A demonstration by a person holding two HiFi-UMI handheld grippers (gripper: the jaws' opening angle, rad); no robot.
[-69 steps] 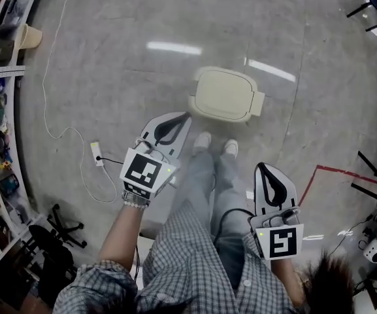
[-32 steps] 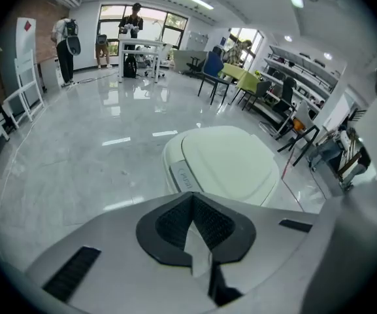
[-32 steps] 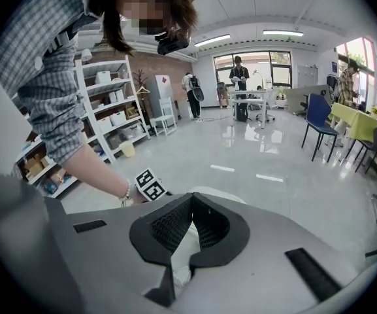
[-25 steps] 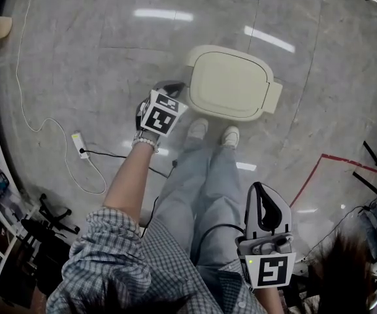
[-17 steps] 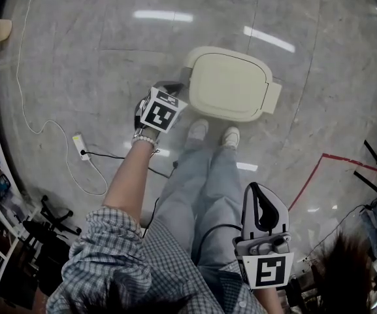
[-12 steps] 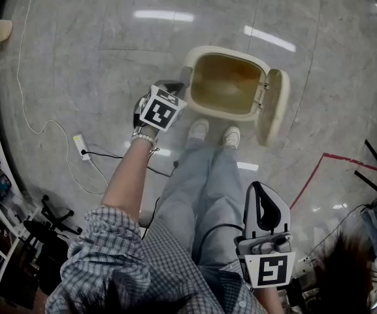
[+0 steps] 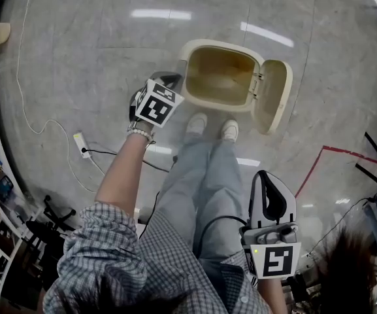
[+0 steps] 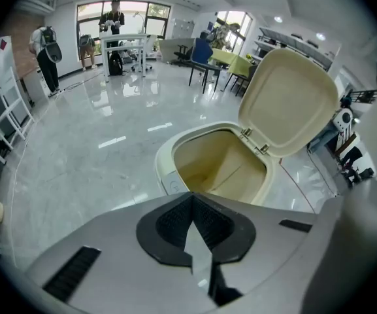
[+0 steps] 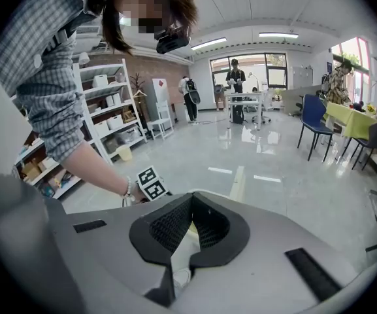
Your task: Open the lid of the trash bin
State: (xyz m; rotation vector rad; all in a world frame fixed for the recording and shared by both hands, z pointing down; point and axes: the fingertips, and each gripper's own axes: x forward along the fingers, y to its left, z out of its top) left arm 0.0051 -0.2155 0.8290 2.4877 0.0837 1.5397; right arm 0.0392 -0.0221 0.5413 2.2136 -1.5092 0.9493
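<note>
Trash bin [image 7: 217, 45] on floor [image 7: 97, 51], just ahead of person's shoes [image 7: 196, 123]. Lid [image 7: 272, 95] open, standing up on hinge at bin's right side, inside of bin bare. Left gripper [image 7: 173, 77] jaws together, nothing between, tip just beside bin's left rim; contact unclear. Right gripper [image 7: 268, 175] jaws together, empty, low by person's right leg, well apart from bin.
</note>
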